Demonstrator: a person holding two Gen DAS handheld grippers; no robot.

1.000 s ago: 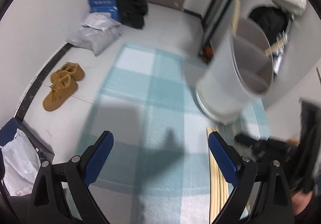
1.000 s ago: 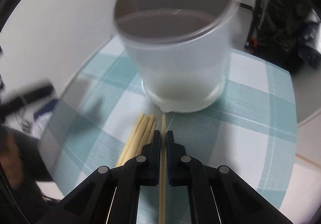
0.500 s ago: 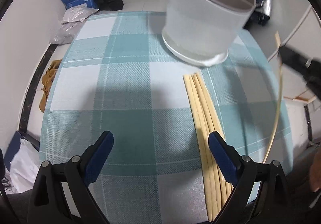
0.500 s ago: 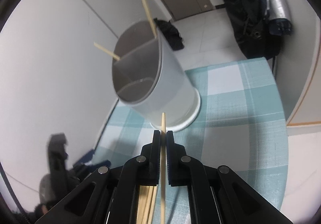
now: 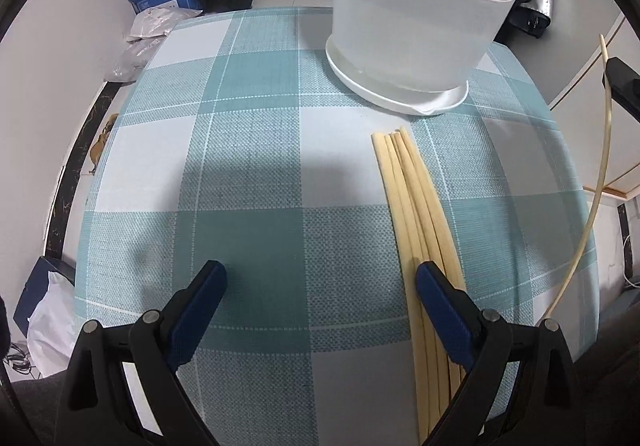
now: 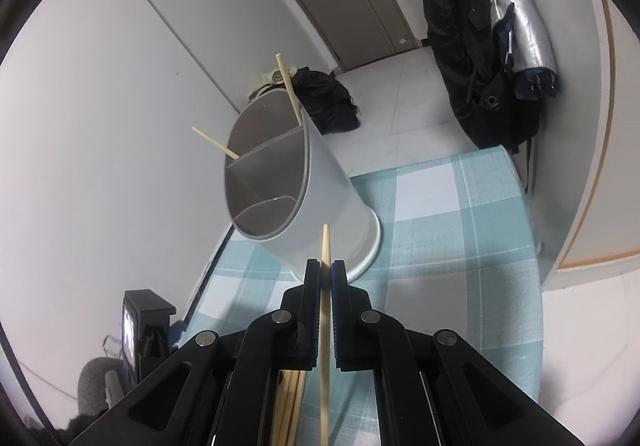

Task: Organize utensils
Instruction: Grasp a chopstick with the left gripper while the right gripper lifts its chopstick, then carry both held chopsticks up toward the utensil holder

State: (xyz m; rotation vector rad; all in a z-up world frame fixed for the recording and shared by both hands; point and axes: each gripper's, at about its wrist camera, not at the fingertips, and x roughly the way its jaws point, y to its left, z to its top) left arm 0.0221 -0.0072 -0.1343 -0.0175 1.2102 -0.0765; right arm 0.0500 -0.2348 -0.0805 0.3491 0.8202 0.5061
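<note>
Right tool [image 6: 326, 278] you hold pinches one chopstick [image 6: 325, 326], holder [image 6: 288, 182] ahead; left tool [image 5: 320, 286] is spread, chopstick bundle [image 5: 416, 214] by its right finger.

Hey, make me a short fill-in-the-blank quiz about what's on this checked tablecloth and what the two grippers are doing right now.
1. The right gripper is shut on a single ____.
2. The left gripper is ____ and holds nothing.
3. Already standing in the divided holder are ____ chopsticks.
4. The loose chopsticks lie on the ____ beside the holder.

Missing words: chopstick; open; two; tablecloth
</note>
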